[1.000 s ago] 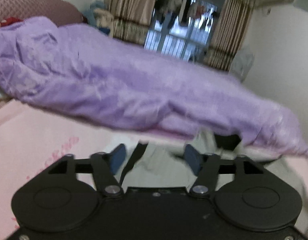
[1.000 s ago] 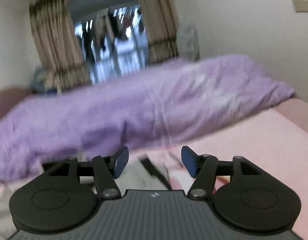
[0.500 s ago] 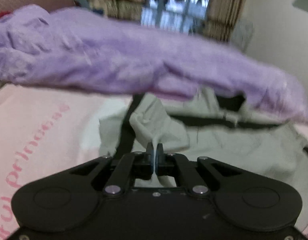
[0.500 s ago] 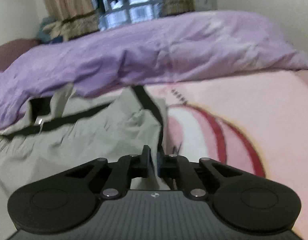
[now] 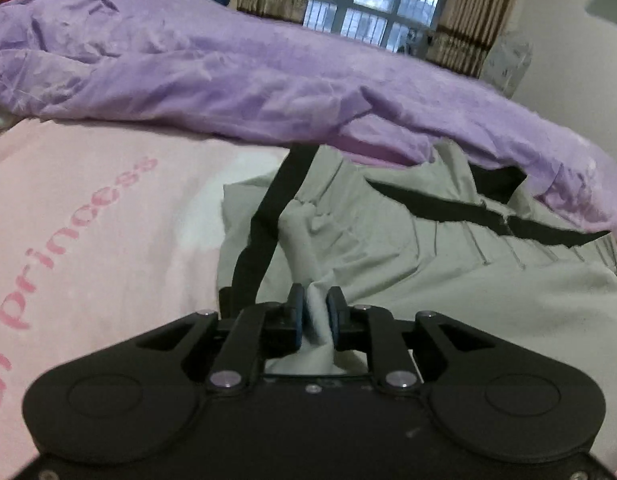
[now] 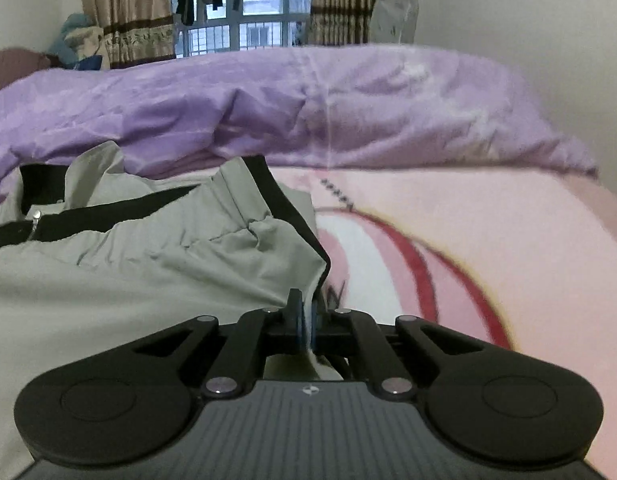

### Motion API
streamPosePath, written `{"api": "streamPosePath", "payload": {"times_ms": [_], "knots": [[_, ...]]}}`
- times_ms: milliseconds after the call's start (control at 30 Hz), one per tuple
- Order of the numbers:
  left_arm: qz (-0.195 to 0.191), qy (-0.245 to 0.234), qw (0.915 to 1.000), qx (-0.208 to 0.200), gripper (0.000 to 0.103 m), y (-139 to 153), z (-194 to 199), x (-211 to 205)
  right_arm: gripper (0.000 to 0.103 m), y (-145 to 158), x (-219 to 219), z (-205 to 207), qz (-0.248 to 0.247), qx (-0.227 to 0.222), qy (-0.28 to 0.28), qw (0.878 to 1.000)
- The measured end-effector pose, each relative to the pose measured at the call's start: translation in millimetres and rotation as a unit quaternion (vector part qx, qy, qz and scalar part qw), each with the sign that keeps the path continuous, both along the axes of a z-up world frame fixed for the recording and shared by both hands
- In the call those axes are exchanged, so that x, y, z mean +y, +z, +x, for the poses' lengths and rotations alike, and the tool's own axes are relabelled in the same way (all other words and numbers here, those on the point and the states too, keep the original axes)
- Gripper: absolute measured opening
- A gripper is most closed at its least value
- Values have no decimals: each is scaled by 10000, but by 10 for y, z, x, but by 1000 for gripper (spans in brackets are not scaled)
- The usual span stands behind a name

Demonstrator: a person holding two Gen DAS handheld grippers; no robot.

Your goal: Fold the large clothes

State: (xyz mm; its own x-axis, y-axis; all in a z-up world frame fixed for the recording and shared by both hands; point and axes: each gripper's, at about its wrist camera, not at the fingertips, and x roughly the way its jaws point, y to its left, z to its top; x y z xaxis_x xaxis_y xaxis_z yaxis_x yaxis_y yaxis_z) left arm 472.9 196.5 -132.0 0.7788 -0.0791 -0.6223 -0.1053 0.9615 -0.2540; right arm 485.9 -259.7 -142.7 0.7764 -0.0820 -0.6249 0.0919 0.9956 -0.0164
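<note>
A grey jacket with black stripes (image 5: 428,264) lies spread on the pink bed sheet (image 5: 88,220). My left gripper (image 5: 314,316) has a bunched fold of its grey cloth between the blue pads, near a black stripe; the jaws are opening slightly and the cloth still fills the gap. In the right wrist view the same jacket (image 6: 128,280) stretches off to the left, zipper pull and collar at the far left. My right gripper (image 6: 304,316) is shut on the jacket's thin edge by its black trim.
A rumpled purple duvet (image 5: 228,72) lies across the bed behind the jacket and covers its far edge; in the right wrist view the duvet (image 6: 308,112) fills the back. Pink sheet (image 6: 488,248) with a red print runs off to the right. Curtains and a window stand beyond.
Both grippers sank toward the bed and went from wide open to closed on the jacket's cloth. The left jaws now stand a little wider around a thicker bunch than half a second ago.
</note>
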Motion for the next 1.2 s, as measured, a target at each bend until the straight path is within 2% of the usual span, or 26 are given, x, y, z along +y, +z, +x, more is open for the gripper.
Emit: {"api": "streamPosePath", "payload": {"times_ms": [33, 67, 100, 167, 200, 333, 367, 400, 433, 500, 600, 633, 700, 800, 900, 933, 1000, 1067, 1100, 1133, 1167, 1200], "knots": [[55, 3, 10000, -26, 28, 35, -29, -1, 18, 50, 1, -28, -84, -73, -2, 9999], [102, -55, 9999, -78, 47, 86, -42, -8, 27, 97, -23, -34, -71, -101, 41, 9999], [128, -86, 9998, -144, 57, 141, -33, -10, 41, 137, -62, -31, 8, -79, 113, 9999], [253, 64, 9991, -340, 87, 247, -69, -16, 46, 215, -150, -41, 250, -137, 144, 9995], [315, 157, 9988, -346, 91, 278, -110, -19, 48, 247, -191, -53, 332, -186, 79, 9992], [409, 217, 9987, -211, 93, 374, -239, 66, 50, 319, -273, -39, 465, -101, -18, 9989], [435, 212, 9987, -154, 97, 388, -298, 95, 52, 344, -295, -68, 513, -56, -17, 9987], [452, 198, 9988, -44, 98, 400, -378, 131, 59, 366, -315, -110, 548, 23, 4, 9985], [420, 174, 9990, 43, 99, 413, -482, 176, 70, 381, -336, -179, 580, 120, 61, 9982], [219, -144, 9995, 191, 99, 386, -676, 217, 83, 366, -375, -398, 624, 252, 314, 9972], [113, -618, 9975, 326, 100, 309, -887, 194, 85, 264, -442, -736, 658, 433, 573, 9952], [156, -659, 9972, 309, 100, 283, -919, 184, 90, 223, -463, -797, 660, 507, 620, 9946], [108, -689, 9968, 380, 99, 225, -923, 193, 91, 163, -508, -885, 682, 527, 617, 9944], [-28, -968, 9940, 503, 99, 118, -897, 189, 91, 88, -608, -1002, 951, 507, 699, 9917], [-184, -1217, 9919, 301, 98, 69, -956, 173, 91, 24, -697, -1075, 1342, 518, 749, 9868], [-203, -1246, 9916, 272, 96, 46, -977, 163, 91, -2, -714, -1083, 1479, 521, 785, 9845], [-167, -1249, 9917, 239, 79, 45, -1026, 136, 91, -64, -736, -1086, 1638, 561, 854, 9812], [-254, -1370, 9901, 193, 20, 77, -1060, 140, 75, -80, -719, -1114, 1648, 488, 827, 9816], [-181, -1277, 9915, 167, 6, 108, -1075, 144, 60, -81, -707, -1126, 1658, 488, 797, 9817], [-101, -1167, 9930, 160, 4, 140, -1092, 164, 29, -66, -713, -1131, 1665, 478, 704, 9824], [-170, -1046, 9943, 79, 2, 175, -1134, 209, 19, -50, -738, -1136, 1839, 496, 698, 9792], [-357, -957, 9948, -29, 2, 232, -1210, 273, 15, -6, -762, -1158, 1982, 474, 652, 9768]]}}
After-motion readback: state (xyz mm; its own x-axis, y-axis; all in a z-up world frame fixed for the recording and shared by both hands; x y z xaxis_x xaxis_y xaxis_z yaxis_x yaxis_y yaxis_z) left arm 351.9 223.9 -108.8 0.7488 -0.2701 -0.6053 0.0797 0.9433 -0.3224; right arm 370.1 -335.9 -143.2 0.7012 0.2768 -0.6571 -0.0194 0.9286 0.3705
